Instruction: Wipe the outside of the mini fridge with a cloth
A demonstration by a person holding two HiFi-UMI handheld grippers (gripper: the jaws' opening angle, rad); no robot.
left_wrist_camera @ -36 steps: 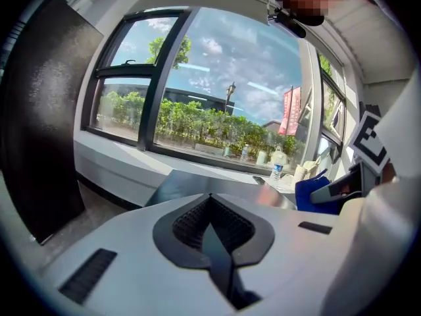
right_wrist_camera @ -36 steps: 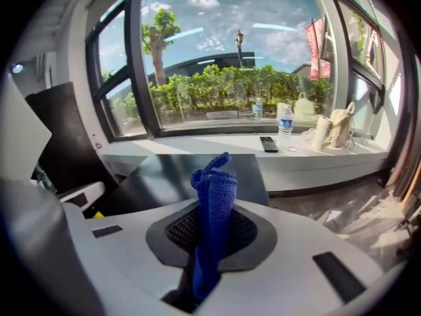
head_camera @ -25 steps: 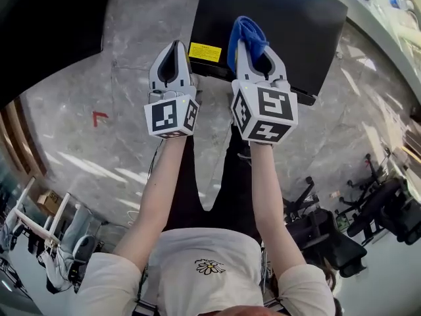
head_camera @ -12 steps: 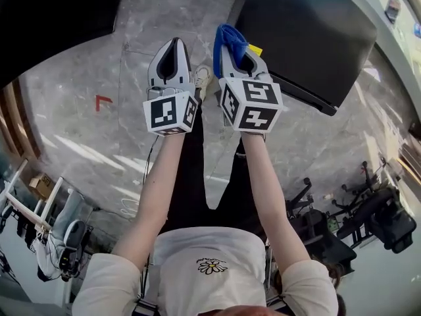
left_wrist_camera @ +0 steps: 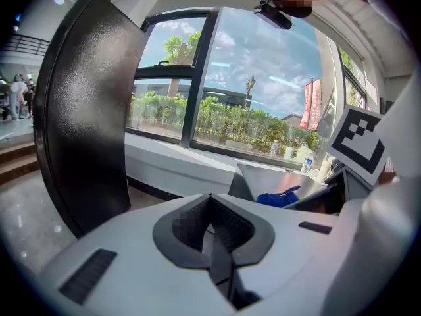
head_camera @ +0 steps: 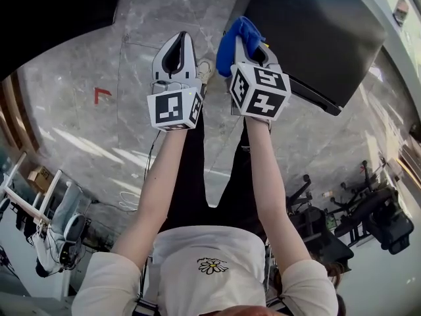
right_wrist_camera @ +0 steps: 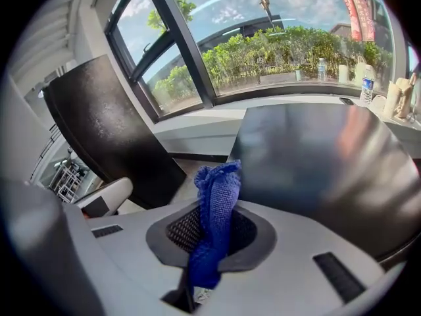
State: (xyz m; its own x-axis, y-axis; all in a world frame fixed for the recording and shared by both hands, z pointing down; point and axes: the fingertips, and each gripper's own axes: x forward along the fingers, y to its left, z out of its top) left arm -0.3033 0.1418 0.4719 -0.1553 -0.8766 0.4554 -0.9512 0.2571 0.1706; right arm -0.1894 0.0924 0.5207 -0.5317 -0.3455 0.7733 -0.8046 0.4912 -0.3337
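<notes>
- Right claw point(right_wrist_camera: 212, 239) clamped on blue cloth point(right_wrist_camera: 218, 196); left claw point(left_wrist_camera: 212, 232) together, nothing in it.
- Cloth sits just beside the near edge of the mini fridge point(head_camera: 316, 31); can't tell if it touches.
- Judgement: cloth gripped and at the fridge, so that part is done. No wiped area visible, so treat all outside faces as pending.

I saw a grey marble floor point(head_camera: 79, 143) with a red mark point(head_camera: 100, 95); tall windows point(left_wrist_camera: 263, 78) let in bright daylight over green hedges point(right_wrist_camera: 289, 48); a white ledge point(left_wrist_camera: 171, 166) ran beneath; office chairs point(head_camera: 385, 219) stood aside.
</notes>
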